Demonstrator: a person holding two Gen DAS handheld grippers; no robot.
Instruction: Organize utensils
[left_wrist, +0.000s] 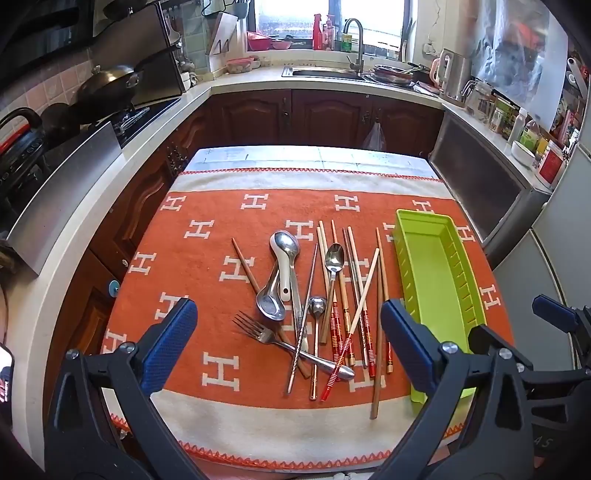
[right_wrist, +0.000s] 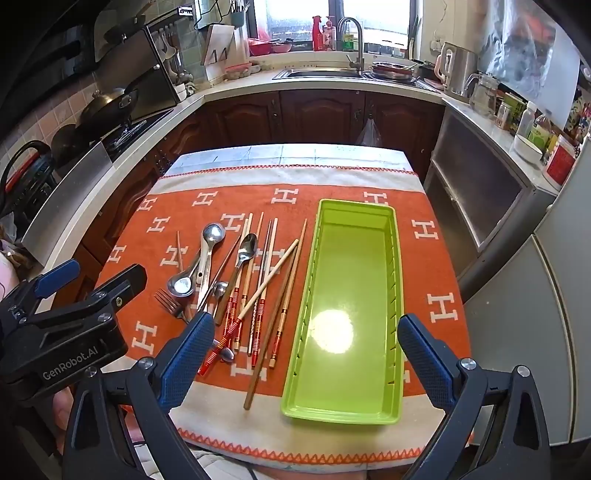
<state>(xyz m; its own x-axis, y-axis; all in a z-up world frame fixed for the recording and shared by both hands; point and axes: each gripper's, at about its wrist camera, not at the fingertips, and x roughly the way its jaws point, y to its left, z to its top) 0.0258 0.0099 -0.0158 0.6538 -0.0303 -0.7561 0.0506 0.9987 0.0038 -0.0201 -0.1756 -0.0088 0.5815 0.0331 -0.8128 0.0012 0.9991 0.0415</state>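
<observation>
A heap of utensils lies mid-table on the orange blanket (left_wrist: 207, 266): a fork (left_wrist: 258, 332), metal spoons (left_wrist: 334, 258), a white ceramic spoon (left_wrist: 284, 284) and several wooden and red-banded chopsticks (left_wrist: 364, 291). To their right stands an empty green plastic tray (left_wrist: 436, 280). My left gripper (left_wrist: 289, 308) hangs open above the near end of the heap, holding nothing. In the right wrist view the right gripper (right_wrist: 306, 321) is open over the near part of the tray (right_wrist: 351, 295), with the chopsticks (right_wrist: 266, 280) and fork (right_wrist: 168, 301) to its left. Each gripper shows at the edge of the other's view.
Kitchen counters ring the table: a stove with a wok (left_wrist: 107, 88) on the left, a sink and tap (left_wrist: 354, 44) at the back, a grey cabinet (left_wrist: 480, 192) and fridge on the right. The blanket's white border runs along the near table edge (right_wrist: 295, 439).
</observation>
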